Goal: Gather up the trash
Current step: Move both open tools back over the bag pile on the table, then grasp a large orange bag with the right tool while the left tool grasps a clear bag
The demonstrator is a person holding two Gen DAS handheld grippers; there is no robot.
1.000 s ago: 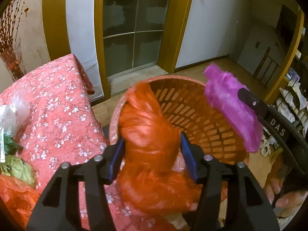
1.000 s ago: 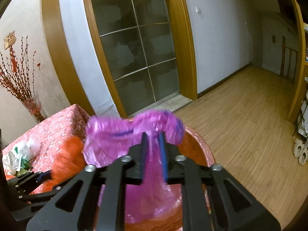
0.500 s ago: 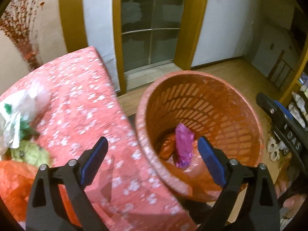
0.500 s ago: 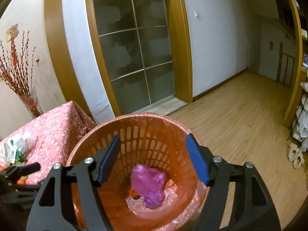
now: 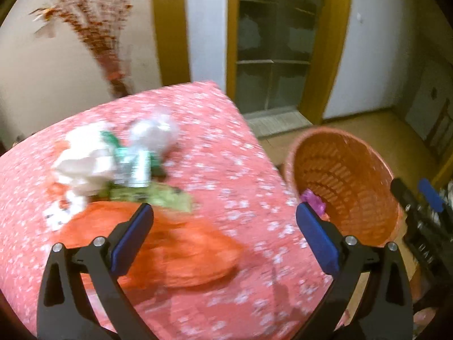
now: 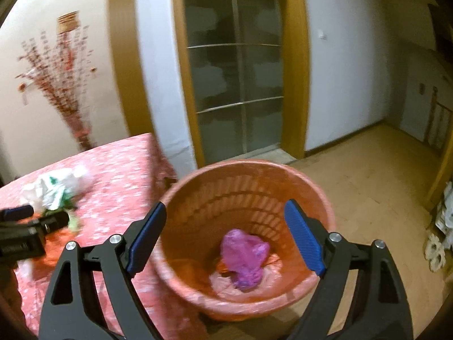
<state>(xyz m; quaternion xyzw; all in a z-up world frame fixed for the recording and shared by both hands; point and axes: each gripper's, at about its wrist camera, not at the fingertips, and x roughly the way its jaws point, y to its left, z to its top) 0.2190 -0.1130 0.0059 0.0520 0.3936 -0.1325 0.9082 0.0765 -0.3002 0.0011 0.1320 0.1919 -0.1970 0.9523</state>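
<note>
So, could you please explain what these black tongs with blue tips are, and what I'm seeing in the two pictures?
They are hand-held grippers, one in each of a person's hands, each with a camera looking along its fingers. The left gripper hangs open and empty over a table with a pink flowered cloth, where an orange bag, white wrappers and a clear bag lie. The right gripper, also open and empty, hangs over an orange basket on the floor beside the table. A purple bag lies inside it.

Dim warm indoor light; motion blur; fisheye-curved, dark edges.
</note>
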